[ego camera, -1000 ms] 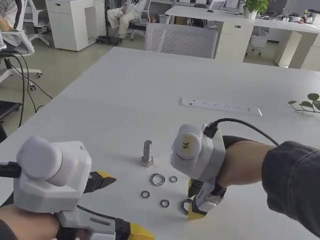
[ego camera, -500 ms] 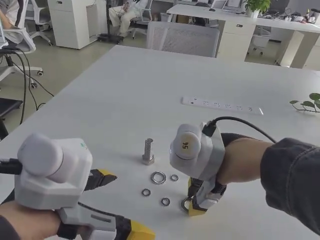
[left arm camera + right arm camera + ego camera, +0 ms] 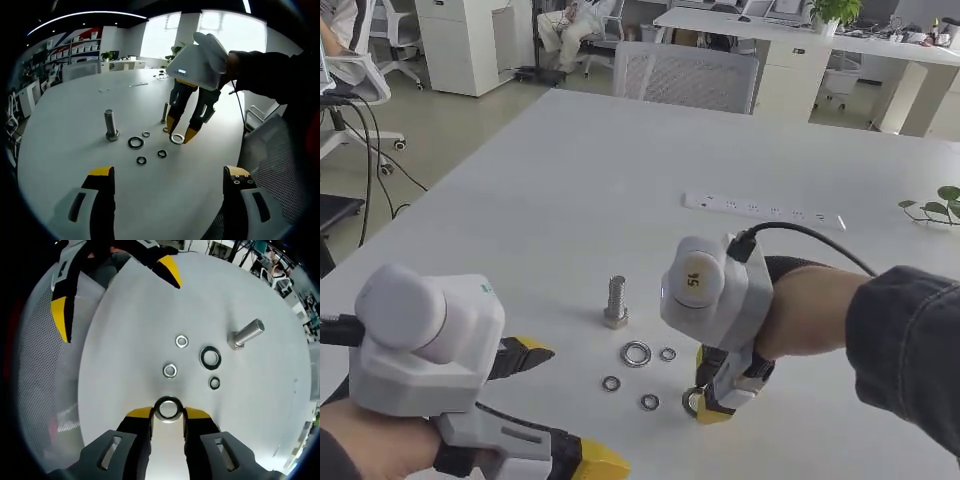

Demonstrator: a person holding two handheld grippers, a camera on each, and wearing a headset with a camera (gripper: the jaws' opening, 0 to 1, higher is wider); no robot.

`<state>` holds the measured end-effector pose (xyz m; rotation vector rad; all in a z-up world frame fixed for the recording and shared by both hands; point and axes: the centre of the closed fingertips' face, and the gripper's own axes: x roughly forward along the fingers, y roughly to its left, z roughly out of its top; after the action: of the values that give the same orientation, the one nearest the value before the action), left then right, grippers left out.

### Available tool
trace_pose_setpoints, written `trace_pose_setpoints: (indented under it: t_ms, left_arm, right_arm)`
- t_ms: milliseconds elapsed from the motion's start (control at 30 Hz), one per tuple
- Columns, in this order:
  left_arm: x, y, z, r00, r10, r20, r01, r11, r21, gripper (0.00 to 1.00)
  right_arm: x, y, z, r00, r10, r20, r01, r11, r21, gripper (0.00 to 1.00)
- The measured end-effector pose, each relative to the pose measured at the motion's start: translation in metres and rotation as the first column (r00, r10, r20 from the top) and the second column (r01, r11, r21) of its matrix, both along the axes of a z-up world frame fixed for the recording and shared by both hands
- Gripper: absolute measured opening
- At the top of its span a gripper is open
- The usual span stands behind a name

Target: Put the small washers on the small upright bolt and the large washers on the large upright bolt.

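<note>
Four loose washers [image 3: 624, 354] lie on the table [image 3: 570, 200]. The right gripper [image 3: 705, 408] has tilted slightly, pinching a large washer [image 3: 169, 399]. The left gripper [image 3: 169, 172] gapes wide, empty.

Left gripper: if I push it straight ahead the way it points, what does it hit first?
Probably the small washer on the table just ahead, if the left gripper runs low; right behind it, the right gripper gripping a large washer. Height is unclear.
</note>
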<state>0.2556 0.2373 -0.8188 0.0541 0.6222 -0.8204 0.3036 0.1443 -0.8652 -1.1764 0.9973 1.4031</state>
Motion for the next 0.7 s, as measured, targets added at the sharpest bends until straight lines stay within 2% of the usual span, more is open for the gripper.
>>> trace_pose_setpoints:
  t_ms: [233,467,600,700]
  left_arm:
    - [0.000,-0.001,0.001,1.000,-0.002,0.002,0.002,1.000,-0.005,0.89]
    - [0.000,-0.003,0.002,1.000,-0.003,0.008,0.003,1.000,-0.012,0.89]
    - [0.000,-0.004,0.003,1.000,-0.006,0.010,0.006,1.000,-0.013,0.89]
    - [0.000,-0.004,0.003,1.000,-0.007,0.010,0.007,1.000,-0.015,0.88]
  right_arm:
    - [-0.004,0.001,0.021,1.000,0.015,0.000,-0.015,1.000,0.003,0.24]
    - [0.001,0.002,0.039,1.000,0.022,0.011,-0.022,1.000,0.002,0.24]
    - [0.009,0.004,0.053,0.999,0.040,0.032,-0.040,0.999,-0.010,0.24]
    - [0.018,0.011,0.068,0.997,0.048,0.052,-0.048,0.999,-0.005,0.24]
